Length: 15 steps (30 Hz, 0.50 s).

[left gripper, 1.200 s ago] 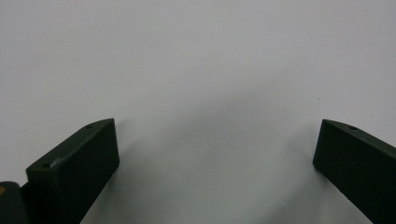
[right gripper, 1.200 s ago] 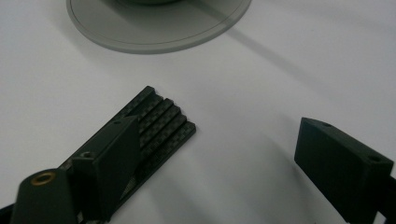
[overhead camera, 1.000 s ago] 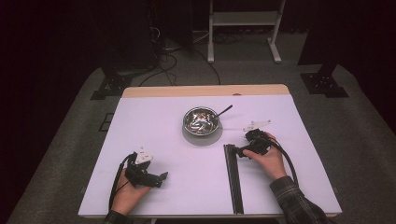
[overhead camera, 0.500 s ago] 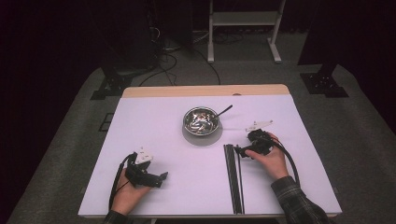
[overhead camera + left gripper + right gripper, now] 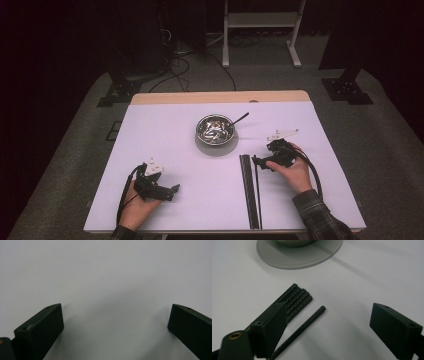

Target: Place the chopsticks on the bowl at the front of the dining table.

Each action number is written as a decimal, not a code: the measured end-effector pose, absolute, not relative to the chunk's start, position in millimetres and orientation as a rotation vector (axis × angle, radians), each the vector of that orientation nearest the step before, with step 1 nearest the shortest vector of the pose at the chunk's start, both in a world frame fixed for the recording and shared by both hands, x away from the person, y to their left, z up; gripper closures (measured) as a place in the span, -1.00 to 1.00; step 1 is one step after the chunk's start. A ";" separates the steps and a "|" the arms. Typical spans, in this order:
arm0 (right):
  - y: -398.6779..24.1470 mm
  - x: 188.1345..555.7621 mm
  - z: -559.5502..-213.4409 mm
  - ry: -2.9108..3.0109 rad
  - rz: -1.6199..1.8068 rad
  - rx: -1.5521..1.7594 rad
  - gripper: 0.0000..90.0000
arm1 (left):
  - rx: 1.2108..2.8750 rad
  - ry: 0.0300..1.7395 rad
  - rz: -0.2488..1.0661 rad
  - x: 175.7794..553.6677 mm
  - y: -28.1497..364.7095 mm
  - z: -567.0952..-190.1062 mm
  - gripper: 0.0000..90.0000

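1. Just below the bowl (image 5: 216,129) on the bench (image 5: 150,130), a bundle of black rods (image 5: 248,190) lies lengthwise, with one loose rod (image 5: 302,328) split off just beside it.
2. The right gripper (image 5: 260,162) sits at the bowl end of those rods with its jaws spread wide. The loose rod runs up between them, nothing pinched yet.
3. The left gripper (image 5: 167,191) is well off to the left of the bowl, jaws apart too, hovering over bare bench.
4. My guess is it's going for the loose rod. The risk is that the rod is thin and round, so a squeeze that's off-centre could make it roll away or skid.
5. One jaw is right over the bundle's end, so closing could nudge the bundle or snag a second rod.
6. The plate (image 5: 297,257) under the bowl is near, so a shoved rod could slide up against it.
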State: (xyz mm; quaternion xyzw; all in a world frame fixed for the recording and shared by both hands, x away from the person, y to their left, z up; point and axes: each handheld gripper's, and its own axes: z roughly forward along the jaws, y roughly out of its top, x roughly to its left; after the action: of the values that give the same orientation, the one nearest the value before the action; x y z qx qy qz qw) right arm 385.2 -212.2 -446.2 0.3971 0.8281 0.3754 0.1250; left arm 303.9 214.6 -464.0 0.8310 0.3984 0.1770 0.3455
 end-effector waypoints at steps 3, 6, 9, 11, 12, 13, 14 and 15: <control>-215.8 380.0 -442.0 2.407 1.108 1.155 -0.71 | 2.157 1.034 0.459 303.9 214.6 -464.0 -1.00; -219.8 374.9 -438.6 2.394 1.121 1.157 -0.71 | 2.157 1.034 0.459 303.9 214.6 -464.0 -1.00; -224.6 369.9 -437.4 2.387 1.121 1.166 -0.71 | 2.157 1.034 0.459 303.9 214.7 -464.0 -1.00; -227.3 366.2 -437.2 2.383 1.128 1.169 -0.71 | 2.157 1.034 0.459 303.9 214.7 -464.0 -1.00; -228.7 363.6 -436.7 2.383 1.126 1.165 -0.72 | 2.157 1.034 0.459 303.9 214.7 -464.0 -1.00; -229.2 362.0 -436.3 2.384 1.123 1.166 -0.71 | 2.157 1.034 0.459 303.9 214.7 -464.0 -1.00; -229.9 360.1 -435.8 2.384 1.121 1.158 -0.71 | 2.157 1.034 0.459 303.9 214.6 -464.0 -1.00; -230.1 357.8 -435.4 2.381 1.123 1.159 -0.71 | 2.157 1.034 0.459 303.9 214.6 -464.0 -1.00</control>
State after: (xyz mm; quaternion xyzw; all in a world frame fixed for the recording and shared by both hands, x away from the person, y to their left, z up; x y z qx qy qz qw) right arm 357.8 -230.1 -435.4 0.3995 0.8204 0.3871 0.1322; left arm 303.9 214.6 -464.0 0.8310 0.3984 0.1769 0.3455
